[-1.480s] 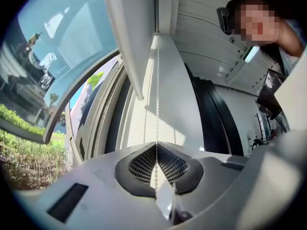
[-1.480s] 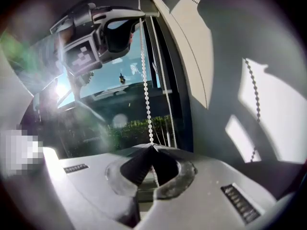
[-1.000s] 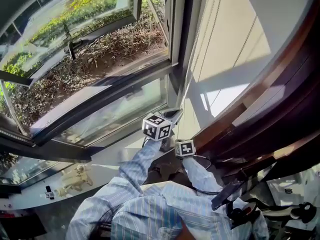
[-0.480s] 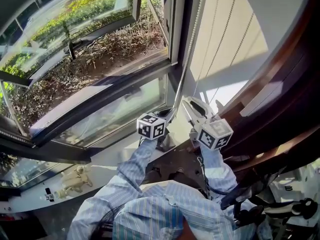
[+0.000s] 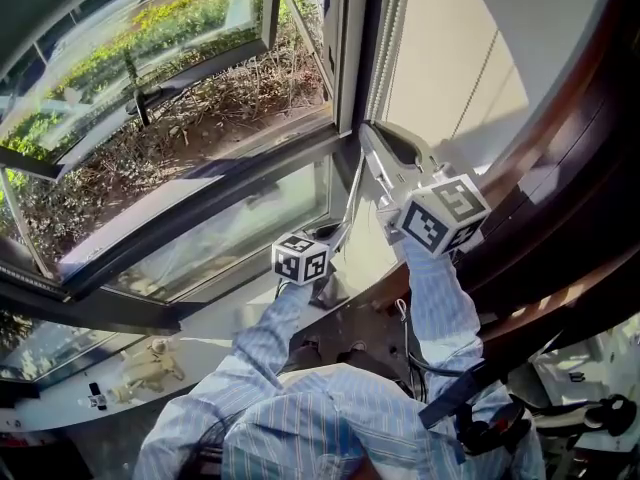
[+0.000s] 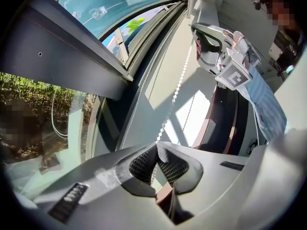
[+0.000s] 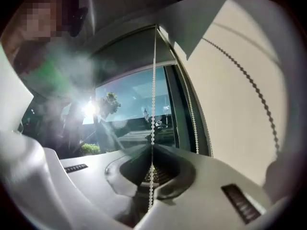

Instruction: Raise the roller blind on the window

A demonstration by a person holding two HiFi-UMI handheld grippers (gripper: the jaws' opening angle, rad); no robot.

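The cream roller blind hangs beside the window, and its white bead chain runs down the frame's edge. My left gripper is low by the sill, shut on the chain, which enters its pads. My right gripper is higher up the same chain, and its jaws are closing with the beads pinched between the tips. From the left gripper view the right gripper shows above. A second strand hangs free along the blind.
An open window sash swings outward over a bed of dry plants. A dark wooden frame curves along the right. The pale sill lies below the left gripper. The person's striped sleeves reach up from the bottom.
My right gripper has risen from beside the left gripper to well above it, opening on the way and closing again on the chain. The left gripper has barely moved.
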